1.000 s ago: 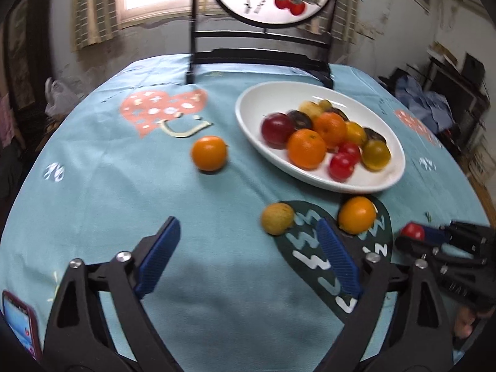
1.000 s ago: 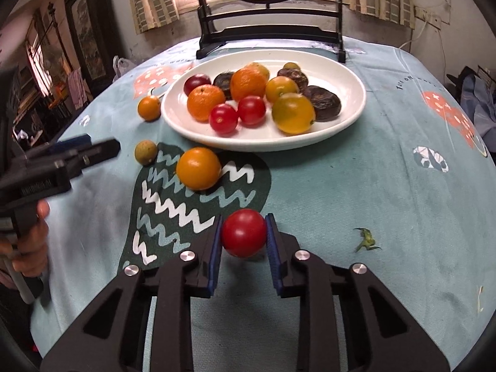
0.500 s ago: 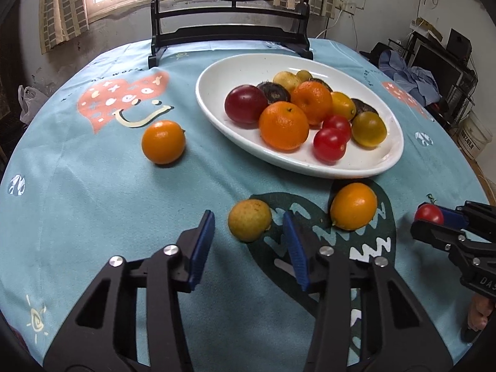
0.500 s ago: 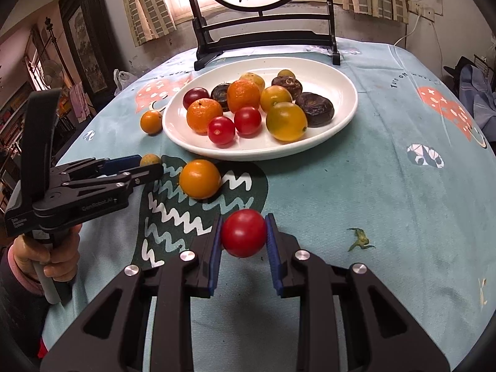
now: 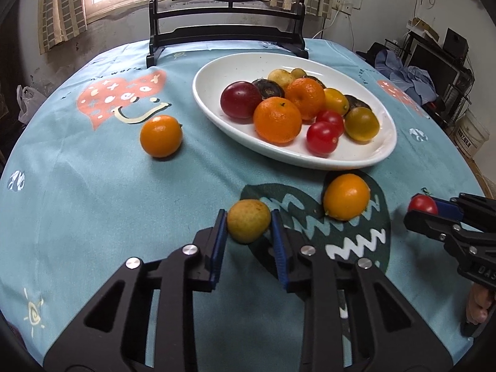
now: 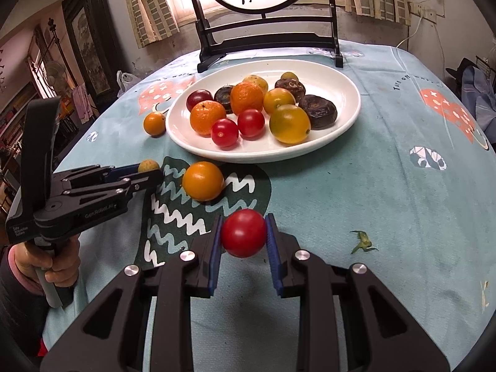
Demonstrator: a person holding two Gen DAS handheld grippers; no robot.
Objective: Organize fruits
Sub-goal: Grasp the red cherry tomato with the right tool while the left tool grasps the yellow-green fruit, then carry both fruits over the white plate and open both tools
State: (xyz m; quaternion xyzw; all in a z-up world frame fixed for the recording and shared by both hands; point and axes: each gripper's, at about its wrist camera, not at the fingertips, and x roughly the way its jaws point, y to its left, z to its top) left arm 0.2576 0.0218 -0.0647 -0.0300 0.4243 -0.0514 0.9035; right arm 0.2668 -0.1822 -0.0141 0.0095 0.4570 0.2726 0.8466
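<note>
My left gripper (image 5: pixel 249 224) is shut on a small yellow-green fruit (image 5: pixel 248 220), which rests on the teal tablecloth; the same fruit (image 6: pixel 148 166) shows in the right wrist view. My right gripper (image 6: pixel 243 232) is shut on a red tomato (image 6: pixel 243 232), seen at the right in the left wrist view as the tomato (image 5: pixel 422 204). A white oval plate (image 5: pixel 235 68) behind them holds several oranges, tomatoes and dark fruits. One orange (image 5: pixel 346 196) lies loose just in front of the plate. Another orange (image 5: pixel 161 136) lies to the plate's left.
A dark wooden stand (image 5: pixel 226 35) with a round painted screen rises behind the plate. A green stem scrap (image 6: pixel 361 241) lies on the cloth right of the right gripper. A hand (image 6: pixel 46 266) holds the left gripper's handle. Clutter fills the room's right side.
The left gripper came forward around the yellow-green fruit and shut on it. The right gripper kept still with the tomato held.
</note>
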